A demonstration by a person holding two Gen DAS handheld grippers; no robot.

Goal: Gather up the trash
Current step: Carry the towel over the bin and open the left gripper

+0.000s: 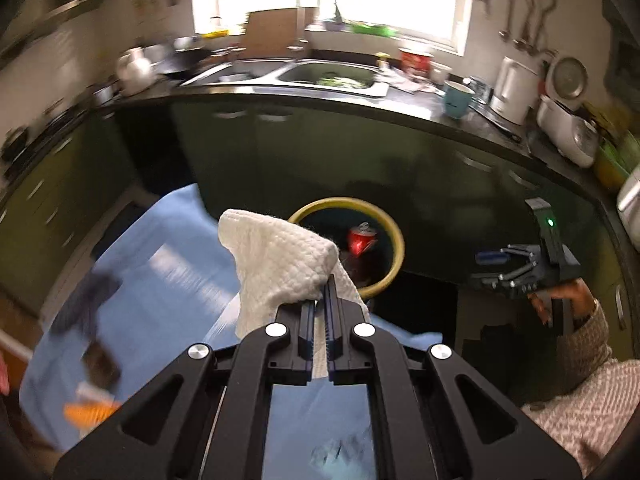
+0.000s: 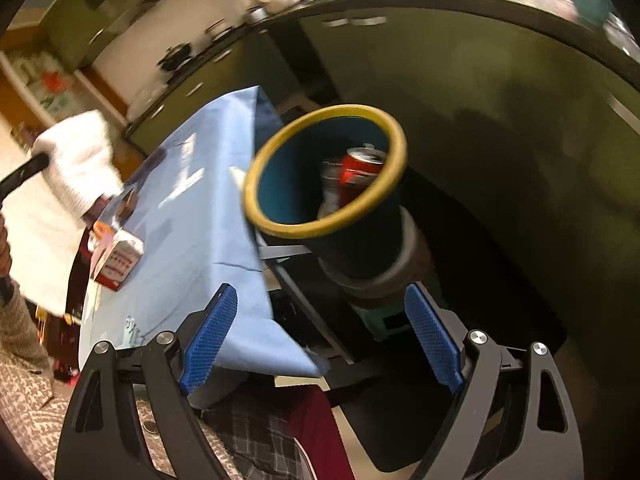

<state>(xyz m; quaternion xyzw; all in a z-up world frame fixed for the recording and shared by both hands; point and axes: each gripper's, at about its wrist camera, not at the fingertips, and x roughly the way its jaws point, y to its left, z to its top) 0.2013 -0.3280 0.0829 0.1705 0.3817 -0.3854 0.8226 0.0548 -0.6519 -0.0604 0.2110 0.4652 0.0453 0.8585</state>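
- Covering the table, a blue cloth (image 2: 192,216) gives the scattered litter a plain surface; a small carton (image 2: 118,262) is still lying on it.
- Standing just beside the table's edge, the yellow-rimmed bin (image 2: 280,184) sits within easy reach, its mouth facing up; a red can (image 2: 360,168) already lies inside.
- Clenched on a crumpled white paper towel (image 1: 280,264), the left gripper (image 1: 320,304) carries it above the table toward the bin, probably to drop it in.
- Empty, the right gripper (image 2: 320,332) has its jaws spread, likely ready for the next piece.
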